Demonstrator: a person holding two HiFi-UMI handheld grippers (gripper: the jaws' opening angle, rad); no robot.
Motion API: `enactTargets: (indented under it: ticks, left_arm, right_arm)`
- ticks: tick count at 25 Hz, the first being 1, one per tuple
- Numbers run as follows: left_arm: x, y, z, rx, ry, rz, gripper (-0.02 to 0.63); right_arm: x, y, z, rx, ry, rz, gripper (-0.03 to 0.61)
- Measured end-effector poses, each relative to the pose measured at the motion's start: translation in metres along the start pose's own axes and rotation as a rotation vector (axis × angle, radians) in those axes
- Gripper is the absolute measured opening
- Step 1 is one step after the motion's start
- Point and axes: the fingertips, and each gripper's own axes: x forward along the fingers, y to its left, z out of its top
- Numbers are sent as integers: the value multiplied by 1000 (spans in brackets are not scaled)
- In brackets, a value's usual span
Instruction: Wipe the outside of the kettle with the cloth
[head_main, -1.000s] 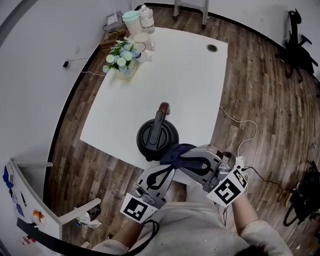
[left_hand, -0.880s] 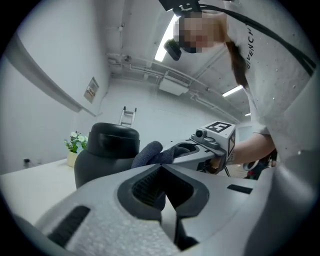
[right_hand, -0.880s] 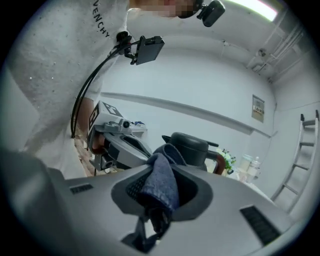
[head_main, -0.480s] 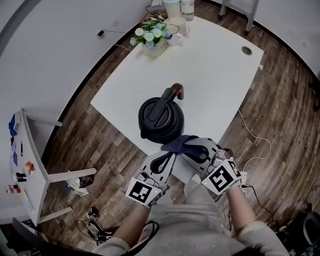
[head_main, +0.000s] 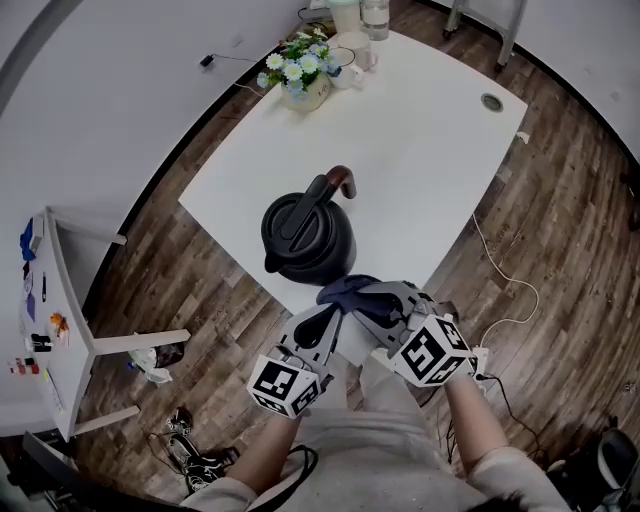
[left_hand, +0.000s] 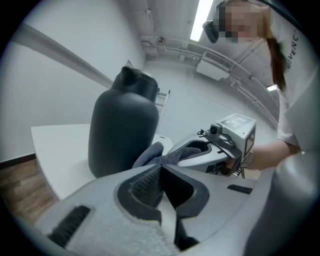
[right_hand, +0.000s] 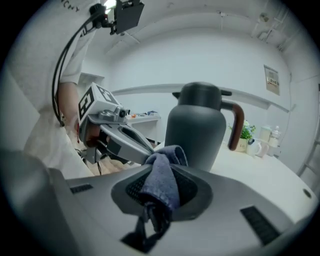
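A dark grey kettle (head_main: 300, 240) with a brown-tipped handle stands on the white table (head_main: 420, 150), near its front edge. Just in front of it, my right gripper (head_main: 358, 298) is shut on a dark blue cloth (head_main: 342, 289). In the right gripper view the cloth (right_hand: 162, 180) hangs between the jaws, with the kettle (right_hand: 195, 130) close behind. My left gripper (head_main: 335, 312) is shut, and its tips touch the cloth (left_hand: 150, 154) beside the kettle (left_hand: 120, 130). I cannot tell whether it pinches an edge of the cloth.
A pot of flowers (head_main: 295, 78), a mug (head_main: 350, 52) and bottles (head_main: 375, 15) stand at the table's far corner. A cable hole (head_main: 490, 101) is at the far right. A small white side table (head_main: 60, 320) stands on the floor at the left, and a white cable (head_main: 500, 290) lies at the right.
The head view has swung. Both grippers stay together with the cloth at the table's front edge. The kettle now lies slightly more to their left.
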Motion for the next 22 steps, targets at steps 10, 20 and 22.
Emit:
enactTargets:
  ticks: [10,20,22]
  left_arm:
    - [12,-68,106,149,-238,-213,3]
    - [50,-52,139,83,-400,78,3]
    - [62,-38,135,90,-411,202,3]
  right_arm:
    - [-88,-52,82,-80,-235,50,64]
    - [-75,-105,100,-178,-315,140,64]
    - [-65,-119,98,-184,-359,195,64]
